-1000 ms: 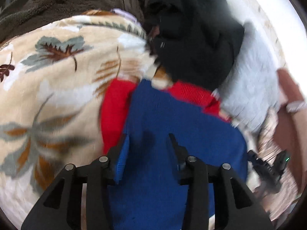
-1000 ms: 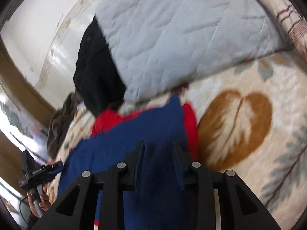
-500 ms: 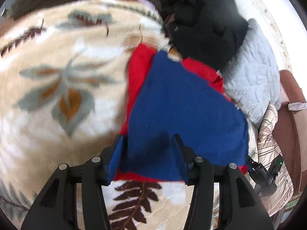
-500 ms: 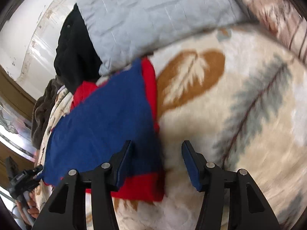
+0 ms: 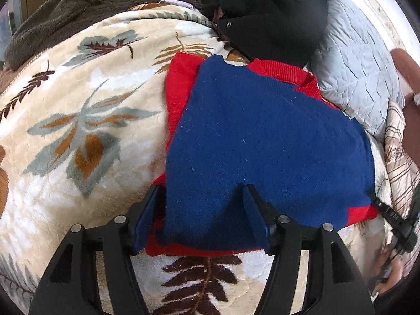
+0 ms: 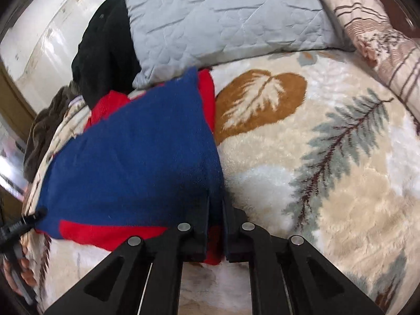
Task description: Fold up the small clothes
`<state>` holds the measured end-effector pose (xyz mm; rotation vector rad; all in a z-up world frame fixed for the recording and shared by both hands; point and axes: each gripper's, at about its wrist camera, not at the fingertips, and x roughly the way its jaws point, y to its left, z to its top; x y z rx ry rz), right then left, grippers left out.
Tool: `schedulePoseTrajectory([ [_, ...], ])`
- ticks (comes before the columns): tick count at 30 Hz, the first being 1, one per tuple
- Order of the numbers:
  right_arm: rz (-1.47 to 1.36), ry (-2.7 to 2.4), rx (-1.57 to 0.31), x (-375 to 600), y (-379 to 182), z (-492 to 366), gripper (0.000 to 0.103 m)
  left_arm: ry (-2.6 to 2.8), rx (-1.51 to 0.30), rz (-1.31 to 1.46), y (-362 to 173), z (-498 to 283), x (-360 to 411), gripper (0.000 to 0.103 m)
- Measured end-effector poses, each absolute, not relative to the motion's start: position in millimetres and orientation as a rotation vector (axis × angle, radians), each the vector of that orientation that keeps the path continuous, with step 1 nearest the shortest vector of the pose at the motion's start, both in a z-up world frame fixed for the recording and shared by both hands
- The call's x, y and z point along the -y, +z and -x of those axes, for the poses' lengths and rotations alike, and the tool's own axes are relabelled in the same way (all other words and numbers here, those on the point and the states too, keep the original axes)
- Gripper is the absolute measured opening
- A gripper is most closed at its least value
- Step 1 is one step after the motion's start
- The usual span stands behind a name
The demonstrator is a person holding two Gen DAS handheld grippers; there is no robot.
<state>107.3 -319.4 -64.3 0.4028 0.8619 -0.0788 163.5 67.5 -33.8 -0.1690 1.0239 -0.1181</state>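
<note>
A blue and red knitted sweater [image 5: 262,136] lies folded on a cream leaf-patterned blanket [image 5: 78,131]. My left gripper [image 5: 203,207] is at the sweater's near left corner. Its jaws are opening, and the blue fabric lies loose between the fingers, untouched by the pads. In the right wrist view the sweater [image 6: 136,157] stretches away to the left. My right gripper [image 6: 216,218] is closing at the near right corner, with the blue and red edge pinched between its narrow jaws.
A black garment [image 5: 267,13] and a grey quilted pillow [image 5: 354,65] lie just beyond the sweater. Brown fleece [image 5: 92,5] is heaped at the far left. A striped pillow [image 6: 367,26] lies at the far right. Open blanket [image 6: 315,157] spreads to the right of the sweater.
Both grippers drew back from over the sweater to its near edge. The left jaws widened. The right jaws opened wide, then closed on the near right corner.
</note>
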Motion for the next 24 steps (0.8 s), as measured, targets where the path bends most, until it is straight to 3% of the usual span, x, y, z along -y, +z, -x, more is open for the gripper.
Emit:
schedulePoseTrajectory([
  [13, -0.396, 0.011, -0.731, 264.8, -28.6, -109.8, 0.026, -0.064, -0.97, 0.145, -18.0, -160.4, -64.5, 0.063],
  [19, -0.257, 0.079, -0.913, 226.6, -67.2, -121.6, 0.032, -0.045, -0.991, 0.132, -28.2, -167.2, -65.8, 0.063],
  [24, -0.189, 0.1, -0.88, 224.2, -57.0, -121.3, 0.036, -0.051, -0.992, 0.131, -28.5, -168.3, -66.3, 0.063],
])
